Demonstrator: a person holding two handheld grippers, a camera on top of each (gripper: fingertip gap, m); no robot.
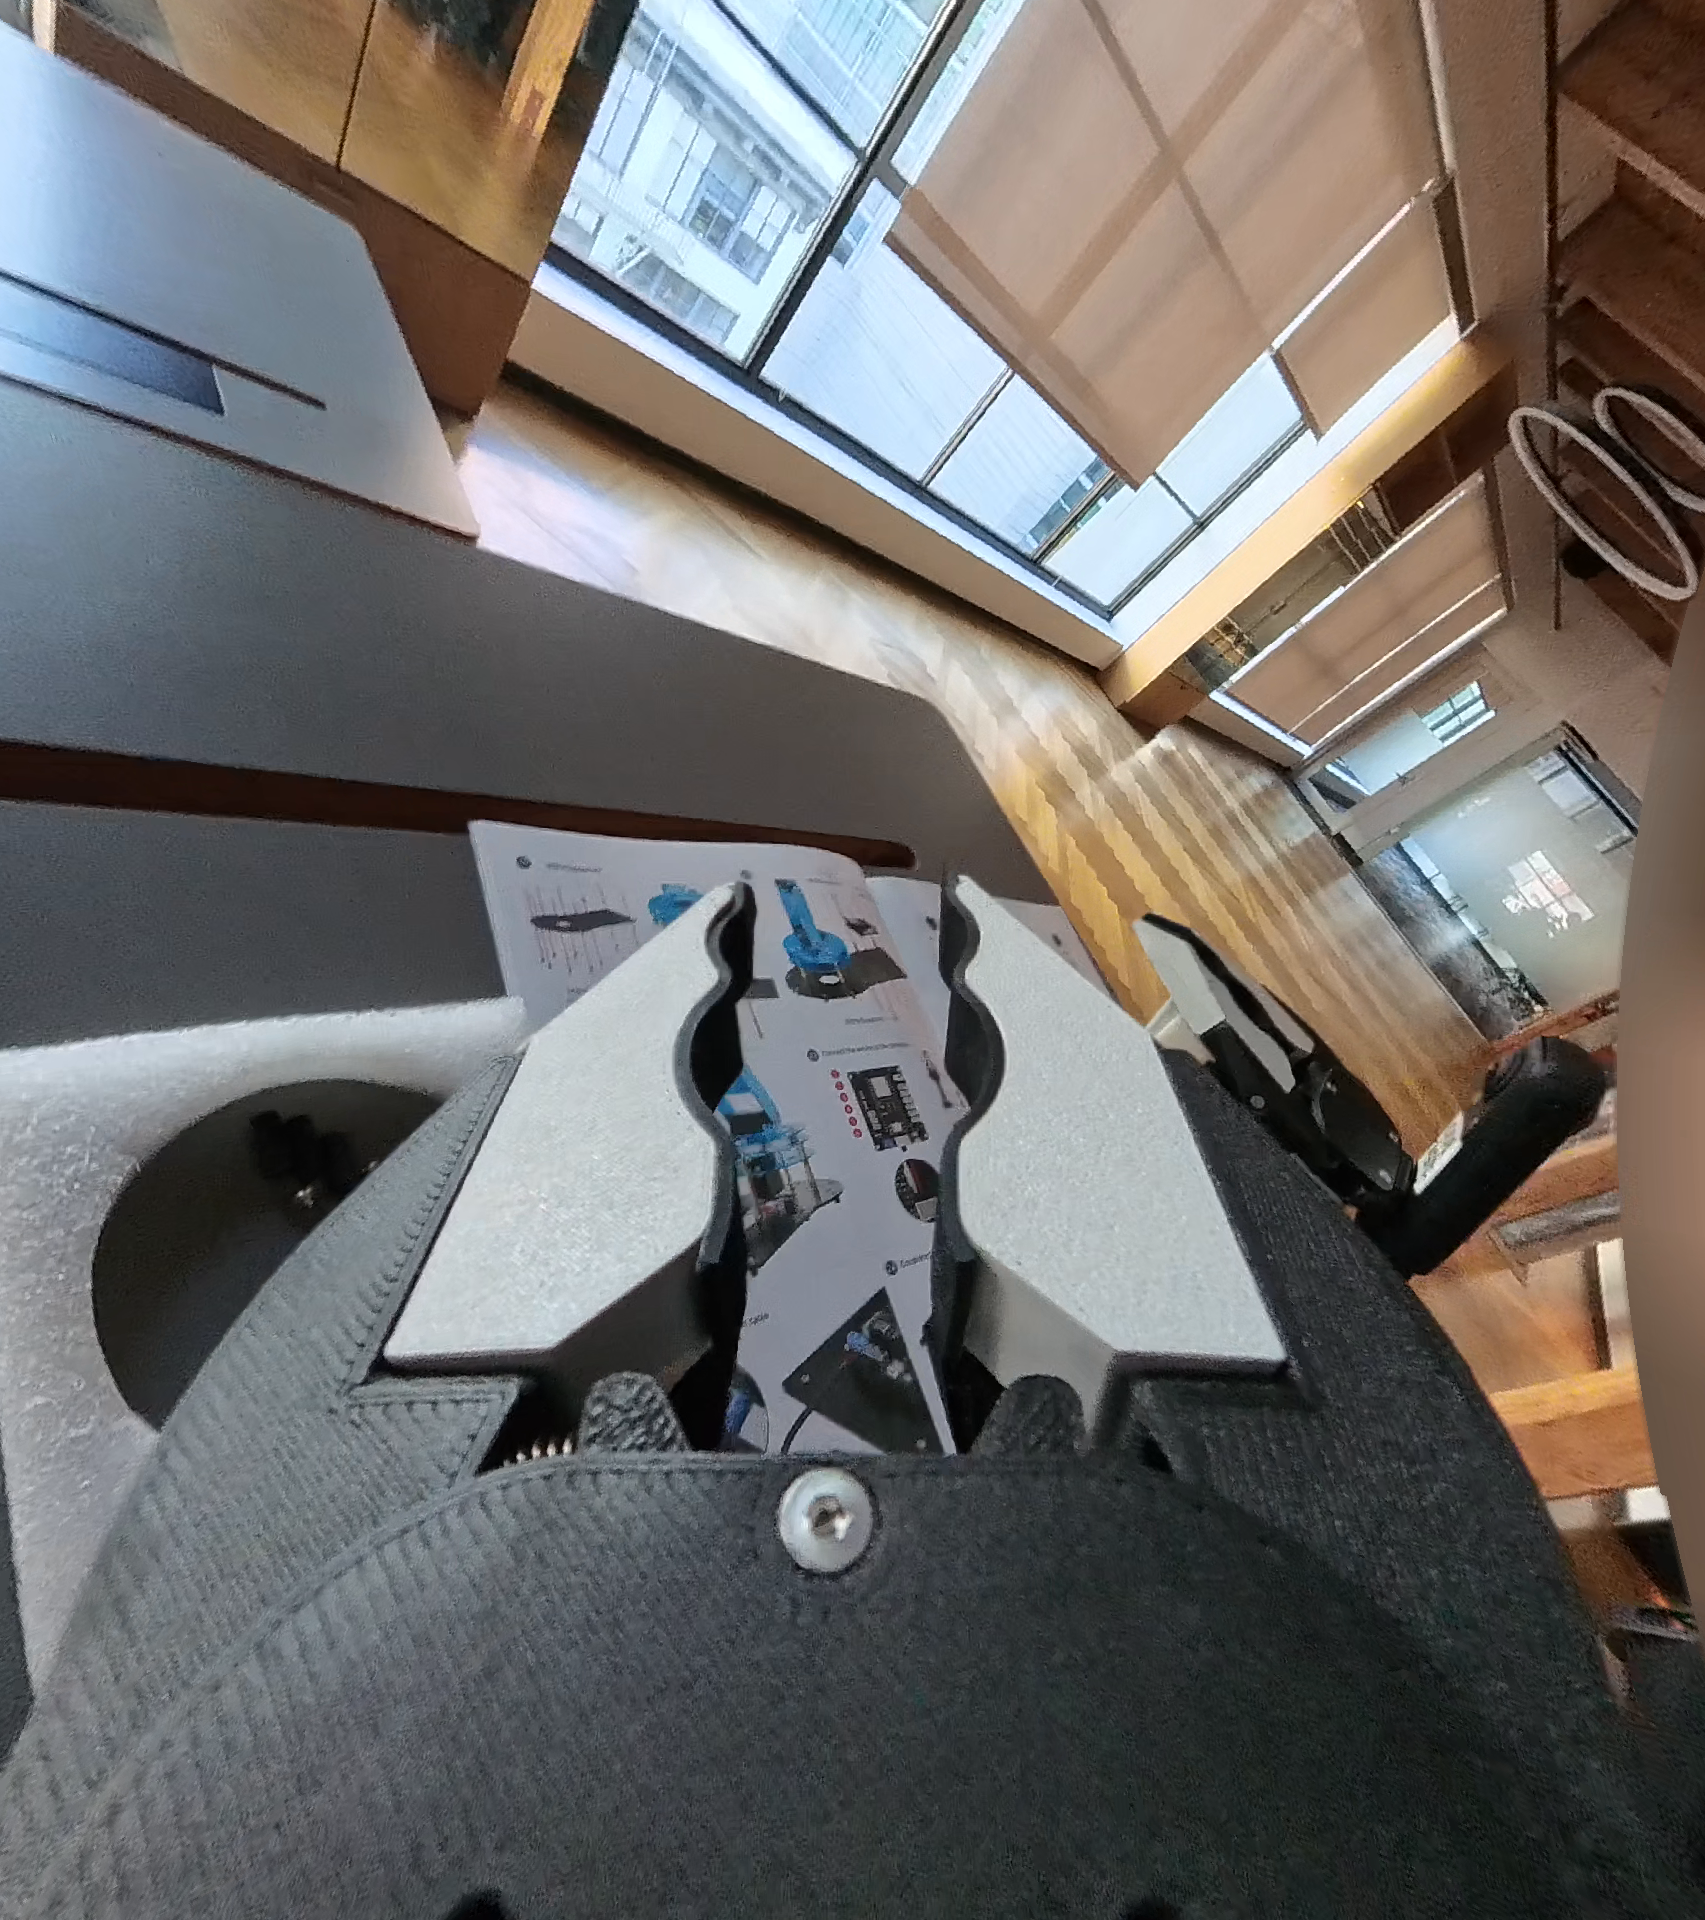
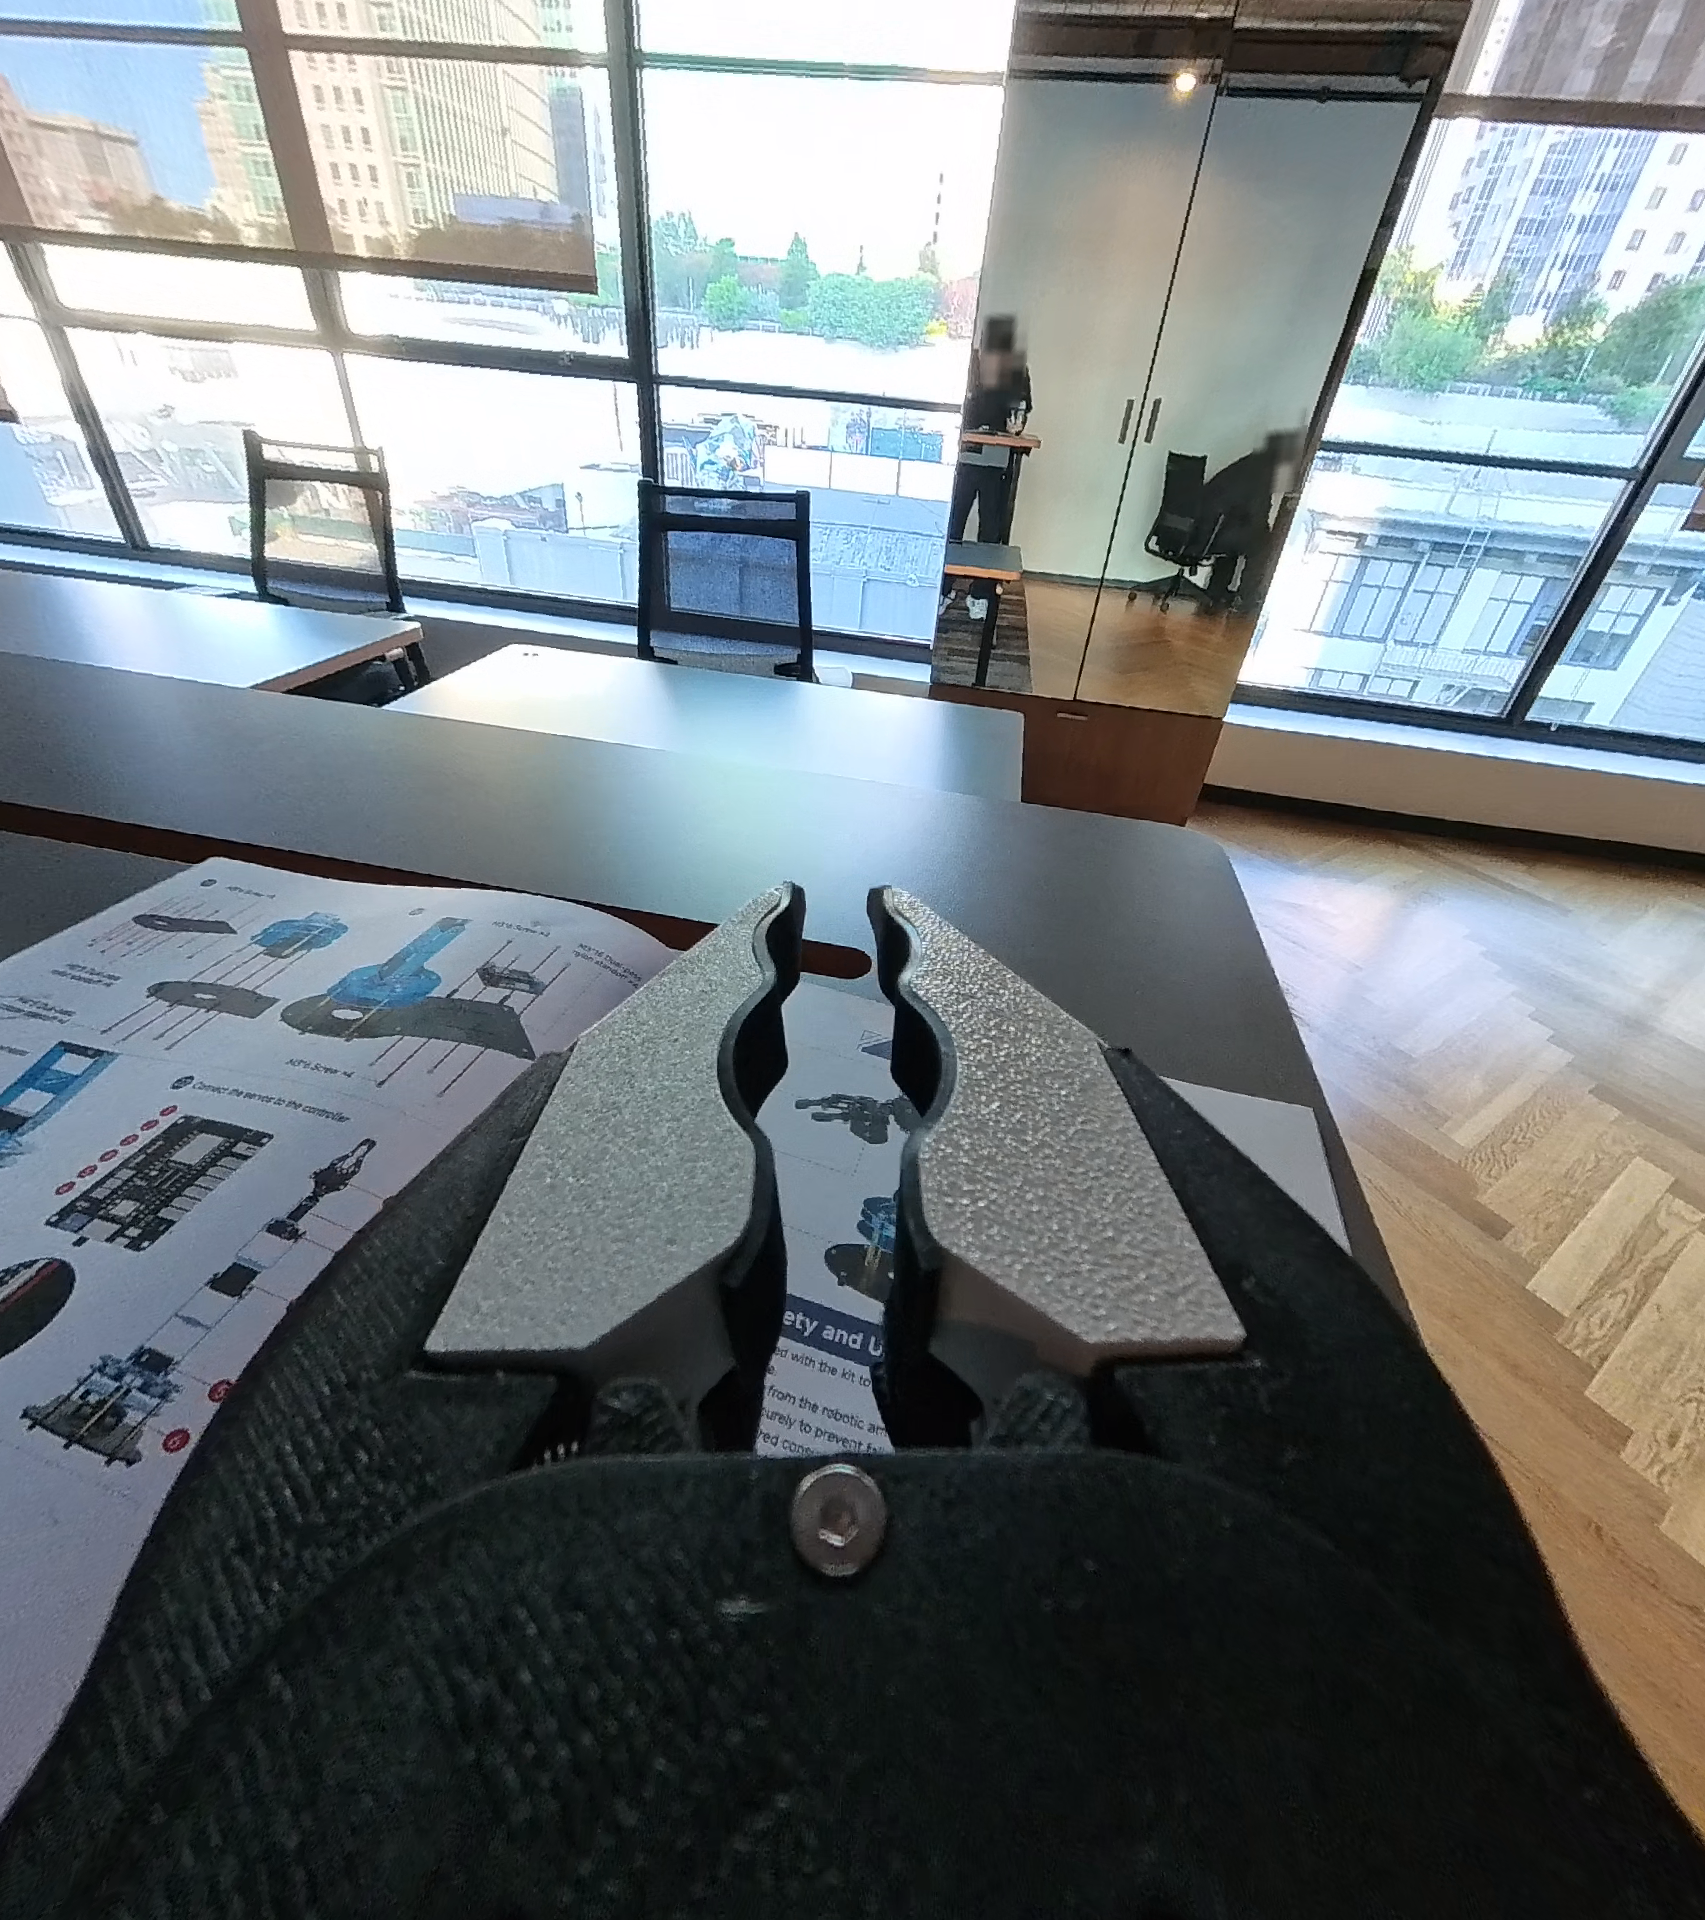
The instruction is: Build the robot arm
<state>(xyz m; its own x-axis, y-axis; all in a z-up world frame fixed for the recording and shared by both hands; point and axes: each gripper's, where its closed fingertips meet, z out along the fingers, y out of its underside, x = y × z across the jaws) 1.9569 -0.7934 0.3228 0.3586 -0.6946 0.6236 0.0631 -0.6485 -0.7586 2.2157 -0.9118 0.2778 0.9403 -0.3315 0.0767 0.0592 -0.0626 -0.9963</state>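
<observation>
My left claw [image 1: 846,894] hung just above the open white paper booklet with blue and black pictures of parts [image 1: 827,1122], and its two grey fingers [image 1: 567,1143] stood apart with nothing between them. My right claw [image 2: 835,902] hung over the right page of the same booklet [image 2: 235,1081]. Its fingers [image 2: 640,1164] were only a little apart, and they held nothing too. I could not tell if either claw touched the paper.

Left of the booklet, near my left claw, lay a white foam block with a round hole cut in it [image 1: 48,1122]. In the hole sat a dark round plate with small black knobs and a screw on it [image 1: 235,1174]. I could not see any more of what it was.

All of this lay on a dark grey flat table [image 2: 931,821]. Farther off stood two black mesh chairs [image 2: 723,582], a tall mirror cabinet [image 2: 1139,364] and big windows [image 2: 474,312]. To the right was a light wood floor [image 2: 1554,1091].
</observation>
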